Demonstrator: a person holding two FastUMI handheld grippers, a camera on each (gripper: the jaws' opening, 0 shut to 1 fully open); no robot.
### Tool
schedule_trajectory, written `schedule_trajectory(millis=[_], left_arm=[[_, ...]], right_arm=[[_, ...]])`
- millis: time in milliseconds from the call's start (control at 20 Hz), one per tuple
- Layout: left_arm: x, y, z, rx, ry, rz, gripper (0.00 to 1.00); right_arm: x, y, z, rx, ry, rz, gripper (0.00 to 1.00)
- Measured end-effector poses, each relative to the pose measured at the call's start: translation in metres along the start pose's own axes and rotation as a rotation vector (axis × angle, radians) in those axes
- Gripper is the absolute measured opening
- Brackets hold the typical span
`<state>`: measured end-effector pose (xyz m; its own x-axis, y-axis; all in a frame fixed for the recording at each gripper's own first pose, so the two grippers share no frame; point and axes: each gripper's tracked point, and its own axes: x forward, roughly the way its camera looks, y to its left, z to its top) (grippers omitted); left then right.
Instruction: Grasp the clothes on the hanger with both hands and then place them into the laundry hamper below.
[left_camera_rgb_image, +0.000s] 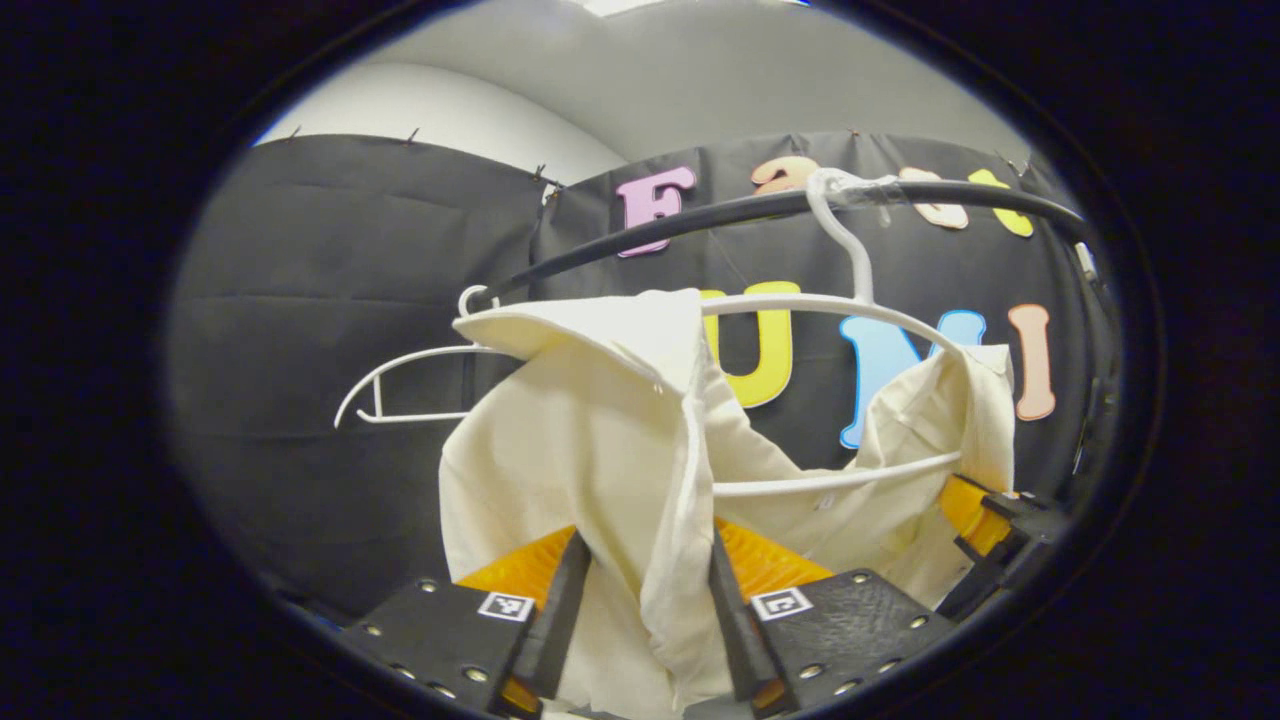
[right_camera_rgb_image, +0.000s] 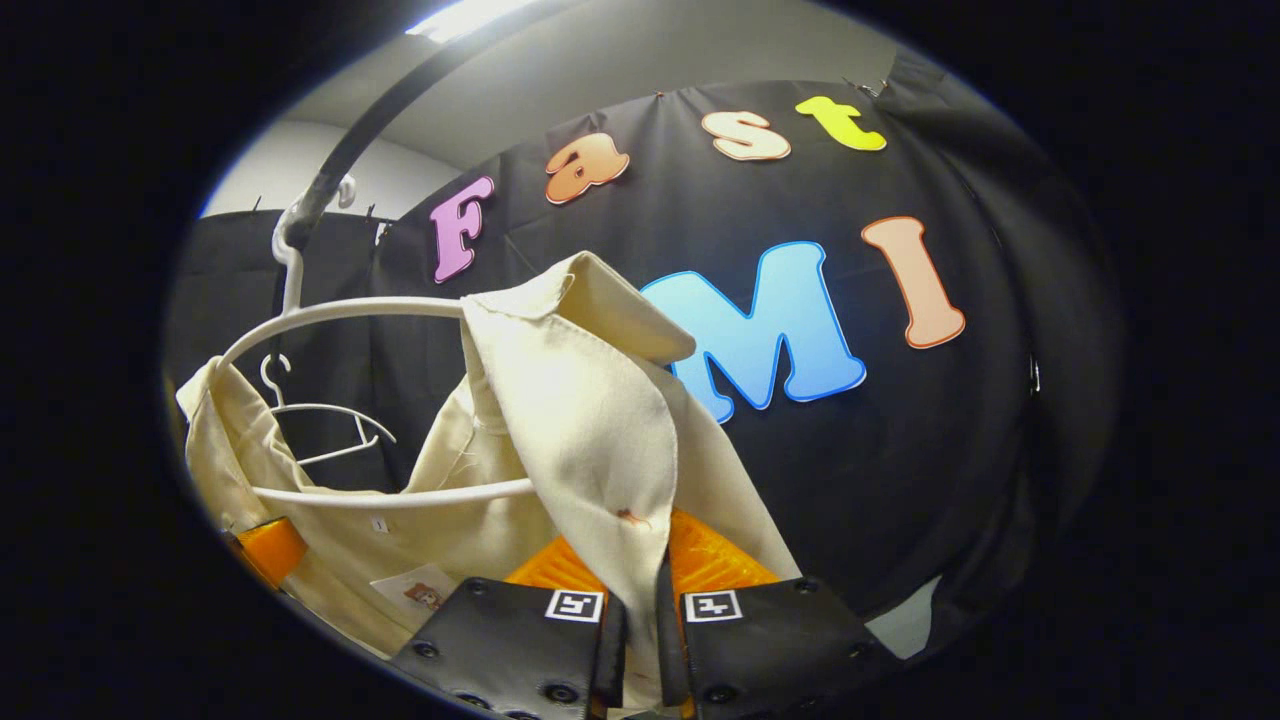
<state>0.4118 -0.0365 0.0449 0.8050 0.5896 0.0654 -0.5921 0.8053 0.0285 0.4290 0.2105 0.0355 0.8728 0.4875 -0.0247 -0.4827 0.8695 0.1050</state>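
Left gripper view, shirt (left_camera_rgb_image: 600, 430) between tongs (left_camera_rgb_image: 645, 600)

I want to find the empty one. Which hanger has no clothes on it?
The farther hanger, hanging bare on the rail. The near hanger carries the cream shirt.

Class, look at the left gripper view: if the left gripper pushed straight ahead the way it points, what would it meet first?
The cream shirt: a fold already sits between the left gripper jaws. Behind it comes the white hanger, though depth is hard to judge.
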Motion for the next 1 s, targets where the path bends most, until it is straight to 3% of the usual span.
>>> schedule_trajectory(millis=[100, 200, 300, 650, 750, 1000], left_arm=[[-0.001, 0.003, -0.004, -0.058, 0.000, 0.000, 0.38], [-0.002, 0.019, 0.001, -0.093, -0.032, 0.048, 0.18], [-0.008, 0.014, 0.004, -0.157, -0.042, -0.001, 0.01], [-0.021, 0.029, 0.019, -0.161, -0.065, -0.049, 0.02], [-0.022, 0.032, 0.020, -0.176, -0.067, -0.046, 0.01], [-0.021, 0.042, 0.023, -0.242, -0.055, -0.035, 0.00]], right_arm=[[0.002, 0.002, -0.003, 0.000, 0.011, 0.039, 0.16], [0.002, 0.005, -0.001, 0.024, 0.003, 0.076, 0.05], [-0.001, 0.005, -0.001, 0.039, 0.010, 0.092, 0.02], [-0.008, -0.006, 0.010, 0.096, -0.009, 0.053, 0.02], [-0.009, -0.009, 0.015, 0.098, -0.021, 0.042, 0.05], [-0.011, -0.017, 0.031, 0.131, -0.055, 0.026, 0.02]])
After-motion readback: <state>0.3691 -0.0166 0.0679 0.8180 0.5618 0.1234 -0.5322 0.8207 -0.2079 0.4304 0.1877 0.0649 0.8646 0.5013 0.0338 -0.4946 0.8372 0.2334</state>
